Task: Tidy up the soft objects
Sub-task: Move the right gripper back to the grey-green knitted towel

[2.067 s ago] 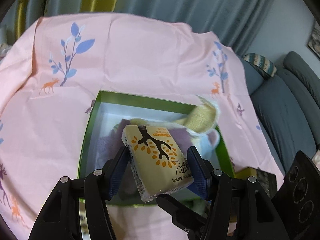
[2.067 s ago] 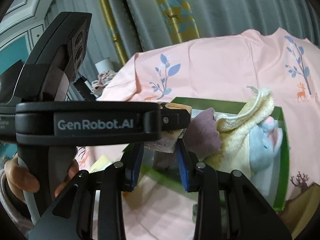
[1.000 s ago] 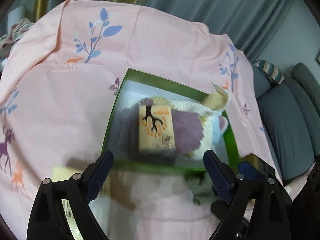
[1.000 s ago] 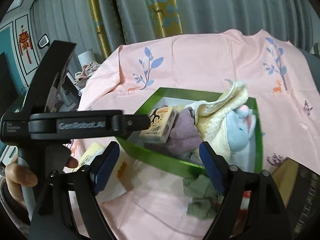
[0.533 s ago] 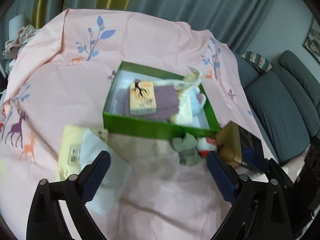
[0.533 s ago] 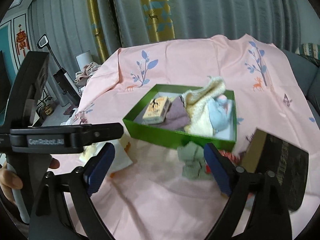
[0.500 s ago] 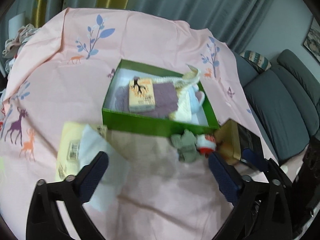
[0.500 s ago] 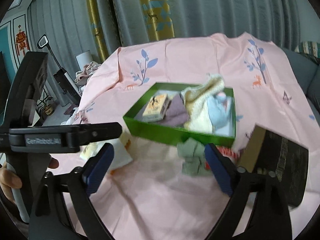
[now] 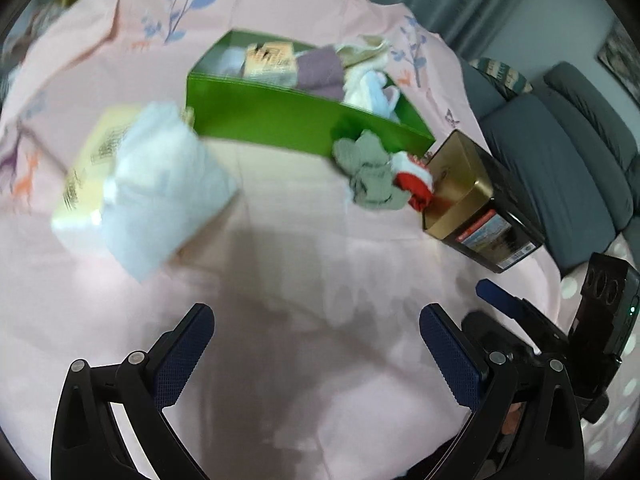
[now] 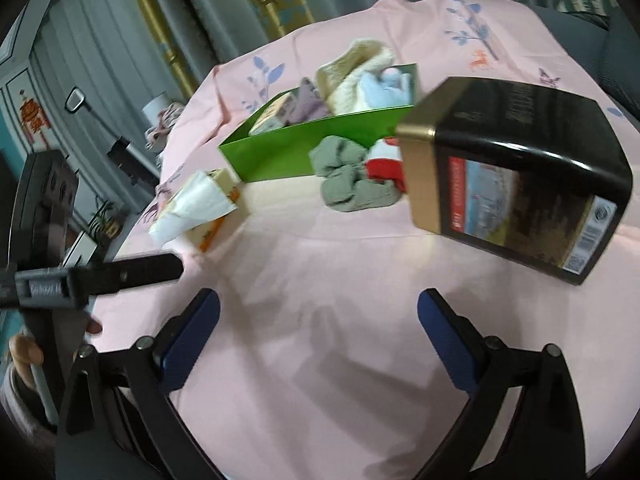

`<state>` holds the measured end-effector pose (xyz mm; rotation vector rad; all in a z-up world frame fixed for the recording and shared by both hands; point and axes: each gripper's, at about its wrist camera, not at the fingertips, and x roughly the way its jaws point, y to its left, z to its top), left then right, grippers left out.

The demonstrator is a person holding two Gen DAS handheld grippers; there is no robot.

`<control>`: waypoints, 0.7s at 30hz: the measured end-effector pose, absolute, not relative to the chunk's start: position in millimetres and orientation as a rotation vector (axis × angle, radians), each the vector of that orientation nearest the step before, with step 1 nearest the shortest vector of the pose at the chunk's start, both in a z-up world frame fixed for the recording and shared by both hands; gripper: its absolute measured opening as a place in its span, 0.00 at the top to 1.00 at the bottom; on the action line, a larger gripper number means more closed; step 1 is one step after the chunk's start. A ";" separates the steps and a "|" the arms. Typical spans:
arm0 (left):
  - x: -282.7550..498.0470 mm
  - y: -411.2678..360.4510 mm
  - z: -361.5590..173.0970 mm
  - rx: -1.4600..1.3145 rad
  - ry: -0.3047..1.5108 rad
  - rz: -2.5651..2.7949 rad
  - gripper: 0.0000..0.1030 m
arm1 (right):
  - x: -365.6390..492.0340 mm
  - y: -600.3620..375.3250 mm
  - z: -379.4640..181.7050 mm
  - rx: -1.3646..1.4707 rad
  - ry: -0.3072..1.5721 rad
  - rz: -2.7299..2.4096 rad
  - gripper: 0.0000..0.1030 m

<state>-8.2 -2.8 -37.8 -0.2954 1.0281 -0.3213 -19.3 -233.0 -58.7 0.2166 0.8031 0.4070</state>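
I'm seeing the crumpled grey-green sock [image 9: 370, 174] lying at 12 o'clock, touching the green box [image 9: 280, 118]. My left claw [image 9: 316, 354] is gaping empty; right claw [image 10: 318, 340] is closing, nothing between.

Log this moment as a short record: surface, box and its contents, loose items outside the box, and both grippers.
surface: pink tablecloth
box: green box, open top
in box: small yellow packet, purple cloth, cream towel, pale blue soft item
outside box: grey-green socks and red-and-white sock by its front wall; tissue pack; black-and-gold tin on its side
left gripper: open, nothing between fingers
right gripper: jaws closing, nothing between fingers
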 end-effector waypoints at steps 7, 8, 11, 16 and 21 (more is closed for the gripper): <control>14.7 -12.4 -39.5 -0.302 1.010 -0.335 0.01 | -8.5 -220.1 -62.4 0.186 0.775 0.461 0.26; 19.7 -15.9 -38.6 -0.291 1.005 -0.343 0.01 | -7.0 -219.0 -63.0 0.182 0.776 0.465 0.28; 40.3 -31.9 -34.7 -0.242 0.976 -0.346 0.01 | 1.4 -216.1 -66.4 0.194 0.785 0.474 0.28; 83.9 -62.2 -38.7 -0.182 0.959 -0.365 0.01 | 8.8 -215.3 -71.8 0.182 0.790 0.479 0.28; 124.1 -69.0 -53.9 -0.219 0.976 -0.353 0.08 | 15.7 -222.1 -77.3 0.203 0.796 0.475 0.28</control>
